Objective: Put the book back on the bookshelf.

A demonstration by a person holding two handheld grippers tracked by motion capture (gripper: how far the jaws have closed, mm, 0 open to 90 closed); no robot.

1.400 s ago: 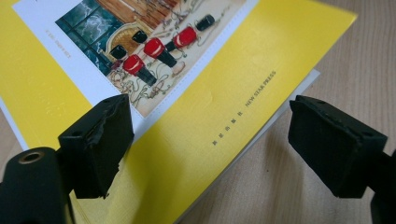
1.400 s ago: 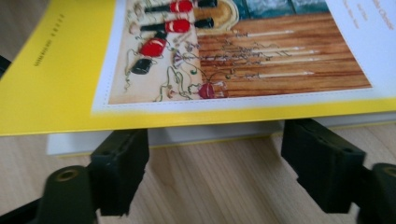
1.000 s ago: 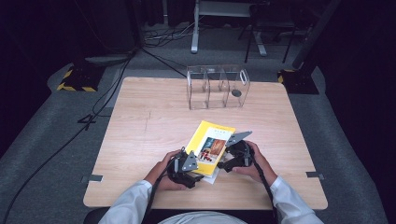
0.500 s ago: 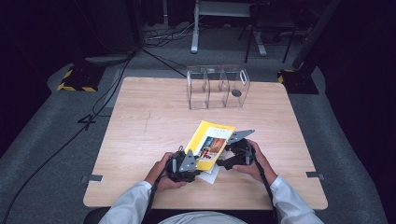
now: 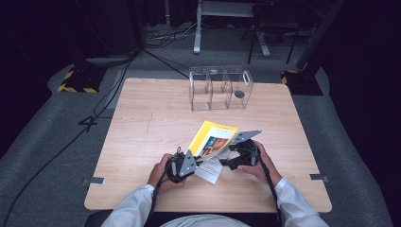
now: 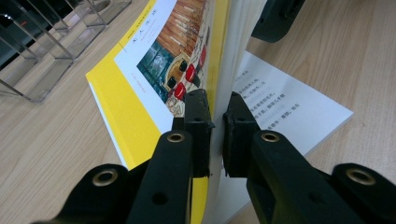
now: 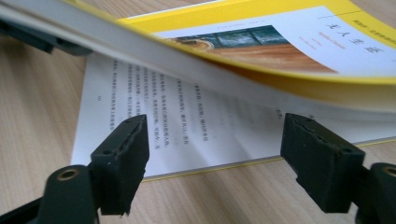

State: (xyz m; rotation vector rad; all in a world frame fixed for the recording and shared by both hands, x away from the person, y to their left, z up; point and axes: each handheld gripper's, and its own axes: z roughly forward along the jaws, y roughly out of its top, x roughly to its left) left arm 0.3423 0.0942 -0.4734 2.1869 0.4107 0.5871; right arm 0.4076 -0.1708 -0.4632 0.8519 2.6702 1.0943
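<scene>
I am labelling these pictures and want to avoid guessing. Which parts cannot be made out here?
- Printed text on the white open page: right gripper view, blurred and partly covered by the lifted yellow paperback book.
- Small dark round object in the clear plastic divided rack: high view, too small to identify.
- Left gripper: left gripper view, how many pages it pinches is hidden by its jaws.

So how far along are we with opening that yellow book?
The yellow-covered paperback book is partly open: its cover and a block of pages are lifted off a printed white page lying flat. The left gripper is clamped on the lifted block. The right gripper is open over the page. No page turned down yet.
</scene>
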